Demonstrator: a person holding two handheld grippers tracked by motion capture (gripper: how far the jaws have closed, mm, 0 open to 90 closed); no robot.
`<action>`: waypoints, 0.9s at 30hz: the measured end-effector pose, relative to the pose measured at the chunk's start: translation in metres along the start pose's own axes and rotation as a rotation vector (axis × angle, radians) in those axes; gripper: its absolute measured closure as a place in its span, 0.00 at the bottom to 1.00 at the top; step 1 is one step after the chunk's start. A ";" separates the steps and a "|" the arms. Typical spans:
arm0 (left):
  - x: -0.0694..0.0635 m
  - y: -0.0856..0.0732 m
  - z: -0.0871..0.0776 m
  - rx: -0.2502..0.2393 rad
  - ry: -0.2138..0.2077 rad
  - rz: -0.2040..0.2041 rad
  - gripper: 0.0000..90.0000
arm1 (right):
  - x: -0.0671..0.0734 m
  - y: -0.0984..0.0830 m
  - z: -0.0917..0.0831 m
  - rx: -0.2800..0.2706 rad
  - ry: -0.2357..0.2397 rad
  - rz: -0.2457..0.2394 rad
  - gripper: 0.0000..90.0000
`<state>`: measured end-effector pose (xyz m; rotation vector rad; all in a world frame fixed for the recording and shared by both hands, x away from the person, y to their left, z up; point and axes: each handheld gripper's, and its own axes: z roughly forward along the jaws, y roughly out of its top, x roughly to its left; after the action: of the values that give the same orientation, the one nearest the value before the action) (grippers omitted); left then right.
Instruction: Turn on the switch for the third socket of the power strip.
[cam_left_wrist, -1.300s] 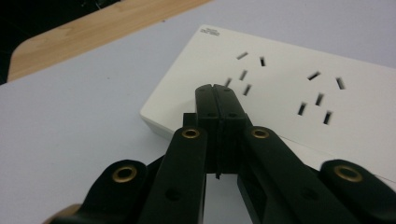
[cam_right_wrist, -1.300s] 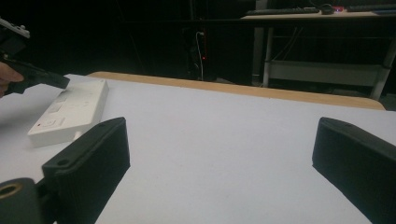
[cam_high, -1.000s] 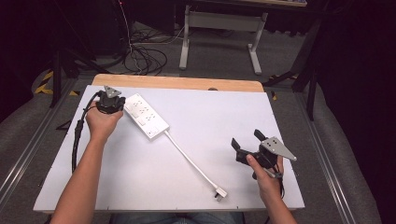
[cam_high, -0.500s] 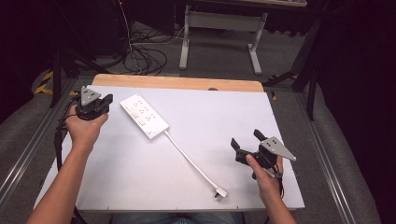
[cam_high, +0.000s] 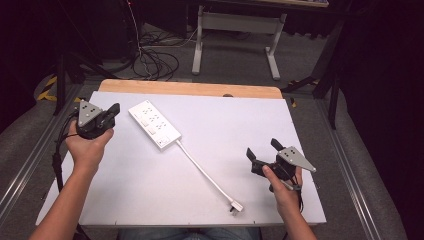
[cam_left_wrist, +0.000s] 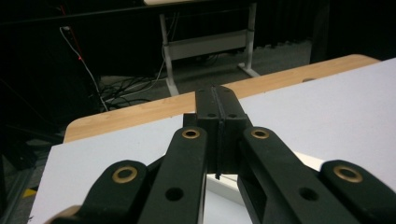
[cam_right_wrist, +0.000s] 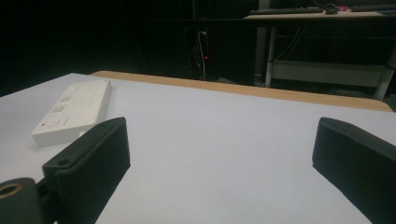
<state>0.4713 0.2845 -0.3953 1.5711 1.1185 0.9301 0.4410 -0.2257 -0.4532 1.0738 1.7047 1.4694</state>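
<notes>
White power strip (cam_high: 155, 125) lies flat on the white table (cam_high: 150, 185), left of centre toward the far edge, angled so its long axis runs from far-left to near-right. Its white cable (cam_high: 202, 172) leaves the near-right end and runs diagonally toward the person's side, ending in a white plug (cam_high: 235, 207) close to the front edge. Plug lies loose on the table, nothing holding it.

Left gripper (cam_high: 107, 114) is held in the left hand (cam_high: 87, 147) at the table's left edge, just beside the strip's far-left end but apart from it. Jaws pressed flat together, nothing between them; the left gripper view confirms this, pads meeting in a single seam (cam_left_wrist: 218, 135), with a bit of the white strip visible low behind them. Grey three-cornered plate sits on top, black cable trails down off the table's left side.

Right gripper (cam_high: 262, 151) is in the right hand (cam_high: 285, 192) near the right front of the table, well apart from strip and plug. Jaws spread wide, empty. In the right gripper view the two black jaws stand far apart over bare table, the power strip (cam_right_wrist: 74, 112) off to the left beyond the left jaw.

Wooden strip of the tabletop shows along the far edge.
</notes>
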 end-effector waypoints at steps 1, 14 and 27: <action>-0.001 0.000 -0.002 -0.006 0.001 -0.004 1.00 | 0.000 0.000 0.000 0.000 0.000 0.000 0.05; -0.011 -0.016 -0.032 -0.036 0.040 -0.019 1.00 | 0.001 0.001 -0.001 -0.008 -0.002 0.000 0.05; -0.012 -0.030 -0.059 -0.058 0.062 -0.046 1.00 | 0.001 0.002 -0.002 -0.012 0.003 -0.002 0.05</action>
<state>0.4062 0.2919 -0.4102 1.4729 1.1567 0.9780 0.4391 -0.2254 -0.4505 1.0636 1.6964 1.4784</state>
